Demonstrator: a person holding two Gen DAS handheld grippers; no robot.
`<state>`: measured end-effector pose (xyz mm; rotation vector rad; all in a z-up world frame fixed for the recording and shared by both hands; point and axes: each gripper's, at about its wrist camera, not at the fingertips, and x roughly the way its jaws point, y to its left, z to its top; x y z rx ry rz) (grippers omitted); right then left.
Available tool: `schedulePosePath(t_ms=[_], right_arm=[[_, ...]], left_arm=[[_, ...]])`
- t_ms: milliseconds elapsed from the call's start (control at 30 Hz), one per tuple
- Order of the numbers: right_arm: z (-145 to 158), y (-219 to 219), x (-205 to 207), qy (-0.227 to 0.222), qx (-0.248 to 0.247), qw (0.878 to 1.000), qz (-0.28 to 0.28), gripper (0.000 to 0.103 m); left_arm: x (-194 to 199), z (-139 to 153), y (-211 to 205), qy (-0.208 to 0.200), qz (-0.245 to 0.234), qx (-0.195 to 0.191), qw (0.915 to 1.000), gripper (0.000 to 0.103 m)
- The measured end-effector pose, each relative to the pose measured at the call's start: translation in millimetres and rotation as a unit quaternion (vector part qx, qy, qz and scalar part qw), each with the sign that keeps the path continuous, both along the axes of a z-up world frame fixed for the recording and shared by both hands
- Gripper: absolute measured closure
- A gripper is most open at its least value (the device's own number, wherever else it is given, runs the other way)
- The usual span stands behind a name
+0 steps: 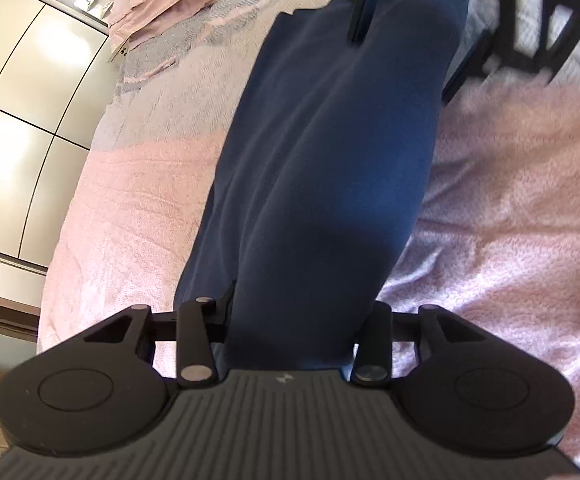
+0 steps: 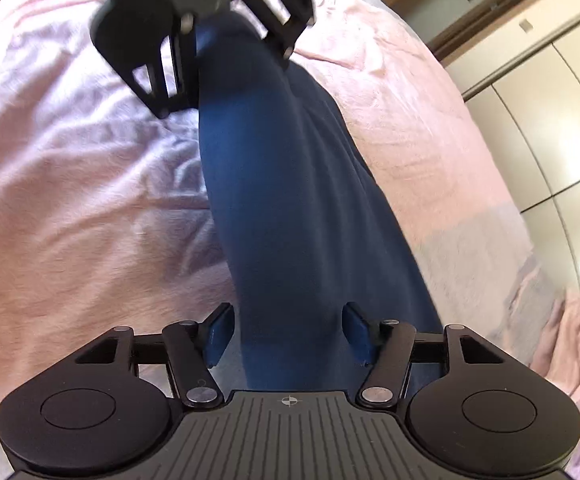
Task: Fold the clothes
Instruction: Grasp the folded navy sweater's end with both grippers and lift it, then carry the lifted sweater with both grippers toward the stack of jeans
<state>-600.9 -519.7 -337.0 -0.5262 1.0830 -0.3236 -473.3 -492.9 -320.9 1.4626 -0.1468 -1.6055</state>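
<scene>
A dark blue garment (image 1: pixel 329 152) of soft, matte knit fabric is gathered into a long narrow band. In the left wrist view it runs from the bottom centre of the frame up to the top centre, widest through the middle and narrowing toward the bottom. Long shallow folds run along its length, and a deep shadow sits across its lower part. In the right wrist view the same dark blue garment (image 2: pixel 290 200) runs from the bottom centre up toward the upper centre, leaning slightly left as it rises. It looks stretched lengthwise rather than lying flat. Which kind of garment it is cannot be told.
</scene>
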Motion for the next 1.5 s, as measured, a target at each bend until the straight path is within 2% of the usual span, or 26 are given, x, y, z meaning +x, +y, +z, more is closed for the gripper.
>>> schedulePosePath(t_ms=[100,167,200,233,300,433,500,633,700,833,967,1167,1500], right_arm=[[-11.4,-14.8,13.8,0.014,0.002,1.0,0.006,0.044],[-11.0,-27.3,17.8,0.017,0.026,1.0,-0.001,0.046],[-8.1,-31.3,18.2,0.018,0.04,0.999,-0.005,0.064],[-1.7,-33.4,16.8,0.014,0.05,0.999,-0.007,0.07],[16.4,-33.3,10.9,0.009,0.054,0.998,-0.003,0.076],[66.7,-32.5,-0.2,-0.007,0.066,0.998,-0.02,0.077],[84.6,-26.4,-4.3,-0.012,0.075,0.997,-0.029,0.077],[107.0,-16.4,-2.5,0.004,0.11,0.993,-0.037,0.077],[116.4,-14.7,-0.5,0.015,0.127,0.991,-0.046,0.077],[127.4,-7.0,1.9,0.026,0.143,0.987,-0.063,0.077],[136.3,7.8,-2.4,0.03,0.142,0.985,-0.09,0.077],[150.1,22.7,13.1,0.034,0.141,0.983,-0.115,0.077],[160.6,47.9,38.8,0.038,0.139,0.982,-0.126,0.077]], left_arm=[[0.7,-1.1,2.3,0.004,-0.003,0.007,1.0,0.064],[0.8,-0.6,1.8,0.004,-0.005,0.017,0.9998,0.063],[0.8,0.5,1.7,0.004,-0.005,0.023,0.9997,0.064],[0.7,2.5,1.2,0.004,-0.005,0.03,0.9995,0.066],[1.1,19.4,-2.0,0.01,-0.007,0.04,0.9991,0.07],[-0.9,63.6,-2.6,0.015,-0.02,0.044,0.9987,0.071],[-2.3,80.1,-0.6,0.024,-0.023,0.063,0.9975,0.071],[-7.7,94.8,5.9,0.027,-0.037,0.107,0.9932,0.071],[-8.0,100.1,12.1,0.029,-0.043,0.115,0.992,0.071],[-5.3,110.3,22.6,0.04,-0.053,0.121,0.9904,0.071],[0.4,117.8,24.2,0.043,-0.076,0.122,0.9887,0.071],[13.5,129.4,29.0,0.042,-0.107,0.118,0.9863,0.071],[39.1,141.9,47.2,0.043,-0.122,0.113,0.9851,0.071]])
